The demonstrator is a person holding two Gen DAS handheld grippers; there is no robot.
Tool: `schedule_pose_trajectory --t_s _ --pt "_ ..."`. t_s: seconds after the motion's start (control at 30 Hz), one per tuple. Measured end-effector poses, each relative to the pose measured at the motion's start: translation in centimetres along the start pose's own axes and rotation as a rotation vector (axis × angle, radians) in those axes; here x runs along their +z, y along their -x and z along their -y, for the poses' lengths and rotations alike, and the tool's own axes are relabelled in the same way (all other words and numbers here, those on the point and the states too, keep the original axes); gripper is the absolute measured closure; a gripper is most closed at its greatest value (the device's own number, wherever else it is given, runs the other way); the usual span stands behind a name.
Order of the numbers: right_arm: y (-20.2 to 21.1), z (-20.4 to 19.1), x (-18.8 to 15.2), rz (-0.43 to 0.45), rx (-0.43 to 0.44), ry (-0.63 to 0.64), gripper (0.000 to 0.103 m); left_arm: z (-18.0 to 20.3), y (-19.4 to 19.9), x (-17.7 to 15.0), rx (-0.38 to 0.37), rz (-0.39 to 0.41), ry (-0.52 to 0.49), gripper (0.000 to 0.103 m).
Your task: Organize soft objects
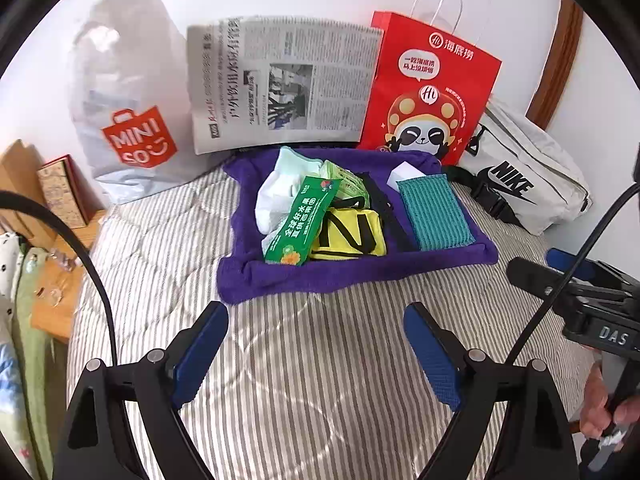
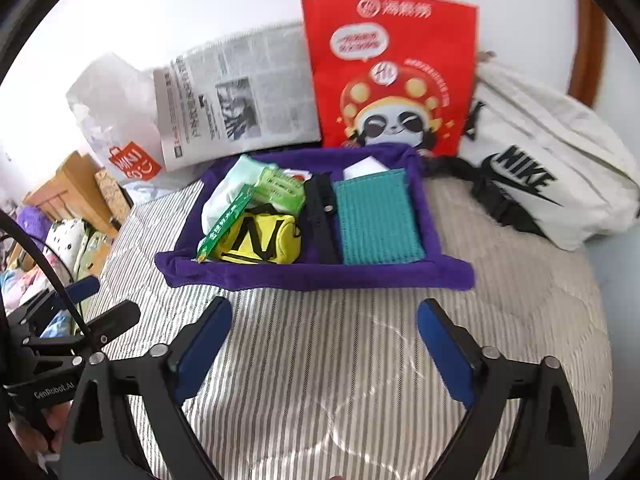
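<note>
My left hand-held gripper [image 1: 316, 332] hangs over the striped bed cover [image 1: 320, 380] with its blue pads spread wide and nothing between them; it is released and touches neither the bedding nor the cloth ahead. My right hand-held gripper [image 2: 325, 330] is in the same state: jaws wide apart, empty, above the stripes just short of the purple towel [image 2: 320, 276]. In the left wrist view the right one shows at the right edge, with fingers of my hand [image 1: 600, 408] wrapped round its handle.

The soft things lie gathered on the purple towel, whose edges are rolled up into a shallow tray near the head of the bed. On its left side sit white socks [image 1: 276, 196], a green snack packet [image 1: 302, 220] slanting across them, a pale green tissue pack [image 2: 280, 192] and a yellow pouch with black letters [image 2: 260, 240]. A black strap [image 2: 320, 220] runs down the middle, and a teal ribbed cloth [image 2: 376, 220] lies flat on the right with a white block [image 2: 364, 168] behind it.

Behind the towel, against the wall, stand a white shopping bag [image 1: 128, 112], a newspaper [image 1: 280, 80], a red paper bag [image 1: 428, 80] and a white sling bag [image 1: 524, 184].
</note>
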State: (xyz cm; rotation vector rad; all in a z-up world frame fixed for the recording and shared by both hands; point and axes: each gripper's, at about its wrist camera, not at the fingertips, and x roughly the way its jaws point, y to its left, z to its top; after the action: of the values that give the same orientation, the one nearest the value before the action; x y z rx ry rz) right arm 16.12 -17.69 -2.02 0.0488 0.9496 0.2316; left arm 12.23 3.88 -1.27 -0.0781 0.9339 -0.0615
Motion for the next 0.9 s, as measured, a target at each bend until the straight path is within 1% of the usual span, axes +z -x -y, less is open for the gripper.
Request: schedule_pose_trajectory --t_s 0.03,0.13,0.23,0.43,0.7,0.9 --pt "0.8 0.1 -0.5 0.017 -0.016 -0.006 0.008 0.2 0.3 -0.2 0.008 0.002 0.001 0.014" --pt "2.0 0.2 -1.6 0.031 -0.073 0.002 0.008 1.1 1.4 -1.5 0.049 0.021 -0.003 0.014" --pt "3.1 0.3 -2.7 0.044 -0.108 0.017 0.007 1.6 2.3 -2.8 0.062 0.026 -0.003 0.014" --pt "5.0 0.9 -4.4 0.074 -0.123 0.005 0.006 2.1 3.5 -4.4 0.081 0.031 -0.001 0.013" --pt "6.2 0.5 -5.4 0.09 -0.137 0.014 0.006 2.5 4.7 -4.8 0.09 0.05 0.004 0.013" --pt "6.3 0.1 -5.8 0.084 -0.143 0.02 0.006 2.4 4.9 -5.0 0.093 0.051 -0.001 0.013"
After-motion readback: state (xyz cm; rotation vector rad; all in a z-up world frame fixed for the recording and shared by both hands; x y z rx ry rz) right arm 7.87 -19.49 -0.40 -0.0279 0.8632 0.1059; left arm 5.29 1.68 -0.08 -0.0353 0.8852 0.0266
